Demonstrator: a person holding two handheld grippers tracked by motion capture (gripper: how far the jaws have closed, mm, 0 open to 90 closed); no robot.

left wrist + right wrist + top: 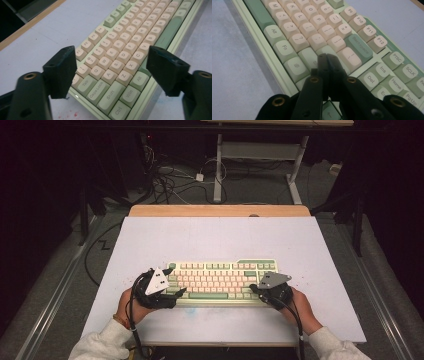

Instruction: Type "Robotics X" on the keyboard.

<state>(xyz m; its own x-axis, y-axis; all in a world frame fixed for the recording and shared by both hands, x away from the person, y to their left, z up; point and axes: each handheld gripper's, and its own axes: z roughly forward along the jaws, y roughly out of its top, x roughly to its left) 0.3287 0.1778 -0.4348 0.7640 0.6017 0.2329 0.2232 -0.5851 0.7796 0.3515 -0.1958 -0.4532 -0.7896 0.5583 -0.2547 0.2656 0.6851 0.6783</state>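
Observation:
A pale green keyboard (222, 282) with cream and green keycaps lies on the white mat, near its front. My left gripper (176, 293) is at the keyboard's left end, held in a hand. In the left gripper view it (111, 53) stands open, its jaws wide apart above the letter keys of the keyboard (140, 32), with nothing between them. My right gripper (256, 289) is at the keyboard's right end. In the right gripper view it (327, 57) is shut, its tips close over the green key beside the Fn row of the keyboard (312, 27); whether they touch it I cannot tell.
The white mat (220, 237) covers a wooden table whose far edge (220, 210) shows. Small red specks (71, 114) mark the mat by the keyboard's front left corner. Beyond the table, cables (170, 182) lie on the floor beside a white desk frame (218, 170).

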